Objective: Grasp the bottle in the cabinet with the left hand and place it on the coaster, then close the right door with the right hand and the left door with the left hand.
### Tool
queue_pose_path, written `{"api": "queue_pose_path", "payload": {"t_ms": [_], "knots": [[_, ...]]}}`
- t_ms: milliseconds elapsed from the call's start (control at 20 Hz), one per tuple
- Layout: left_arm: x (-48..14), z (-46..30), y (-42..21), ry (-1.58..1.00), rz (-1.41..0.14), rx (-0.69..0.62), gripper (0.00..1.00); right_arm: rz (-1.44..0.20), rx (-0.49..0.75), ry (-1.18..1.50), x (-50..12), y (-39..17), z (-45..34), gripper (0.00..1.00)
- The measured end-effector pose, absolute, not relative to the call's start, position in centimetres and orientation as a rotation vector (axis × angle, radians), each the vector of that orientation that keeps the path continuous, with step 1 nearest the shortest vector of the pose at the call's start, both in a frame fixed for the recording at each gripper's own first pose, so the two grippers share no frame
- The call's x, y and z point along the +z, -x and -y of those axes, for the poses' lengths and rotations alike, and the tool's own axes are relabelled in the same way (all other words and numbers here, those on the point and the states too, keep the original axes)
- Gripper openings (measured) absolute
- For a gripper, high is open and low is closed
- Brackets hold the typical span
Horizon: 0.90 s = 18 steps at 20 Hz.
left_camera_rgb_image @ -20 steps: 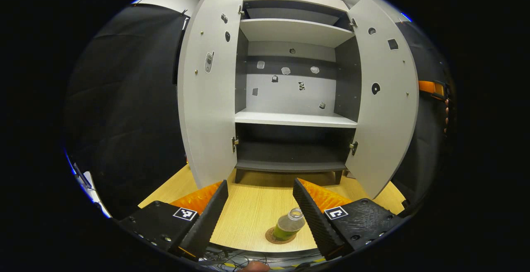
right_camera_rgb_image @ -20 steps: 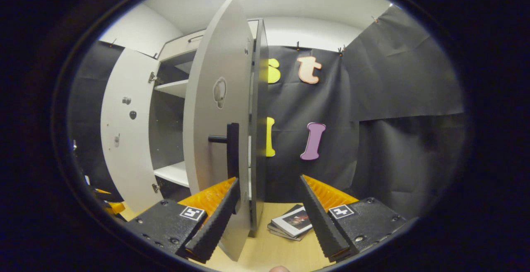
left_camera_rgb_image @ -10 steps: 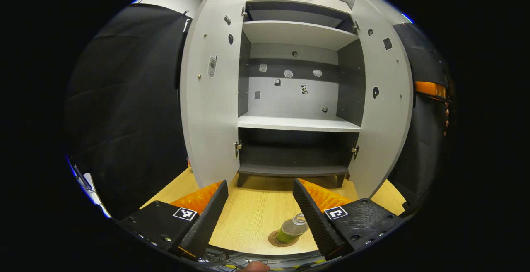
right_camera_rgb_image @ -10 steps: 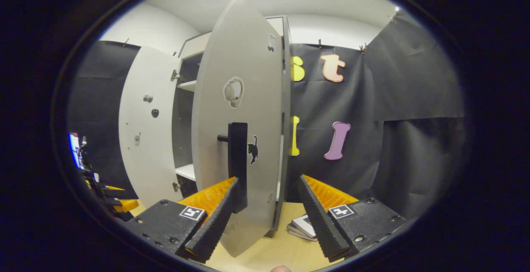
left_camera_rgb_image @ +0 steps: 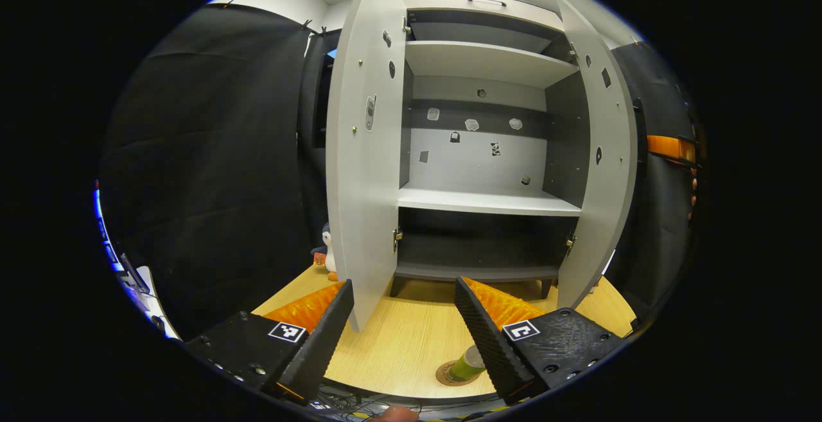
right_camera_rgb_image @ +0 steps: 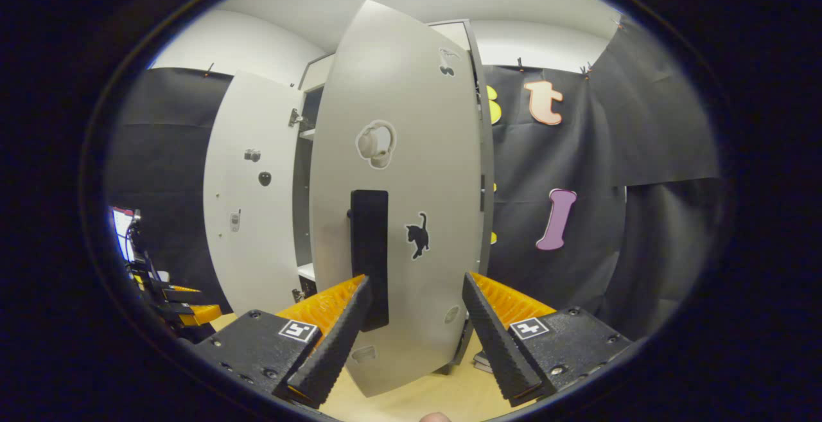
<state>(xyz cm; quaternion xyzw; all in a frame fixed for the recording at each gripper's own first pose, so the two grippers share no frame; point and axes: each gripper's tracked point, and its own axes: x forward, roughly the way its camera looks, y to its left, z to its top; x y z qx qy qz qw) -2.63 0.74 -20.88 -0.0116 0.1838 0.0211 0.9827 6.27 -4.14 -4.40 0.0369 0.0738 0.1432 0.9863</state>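
1. Nearest in the right gripper view, the right gripper has its jaws spread wide and holds nothing; the outer face of the right door stands just ahead of it, and its left finger seems to lie at the foot of the door's dark vertical handle, though contact cannot be confirmed.
2. That door is partly swung, its long axis upright, with its hinge edge on the far right; my judgement is that the coming push should go forward and leftward against the panel near the handle.
3. Close by in the left gripper view, the left gripper is also wide and empty, and the green bottle already stands on the round coaster on the wooden table.
4. Farther off, the left door stands open, left of the cabinet shelves, nearer the left gripper.
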Motion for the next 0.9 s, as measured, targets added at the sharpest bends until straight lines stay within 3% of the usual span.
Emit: {"api": "queue_pose_path", "payload": {"t_ms": [350,900], "knots": [[-20.1,-5.3,3.5,0.015,-0.352,0.143,0.96,-0.152,0.366,-0.065,-4.4,-9.2,-0.3,0.92],[-18.1,-11.4,3.3,0.013,-0.333,0.251,0.95,-0.149,0.357,-0.026,-4.6,-13.9,-5.4,0.93]]}}
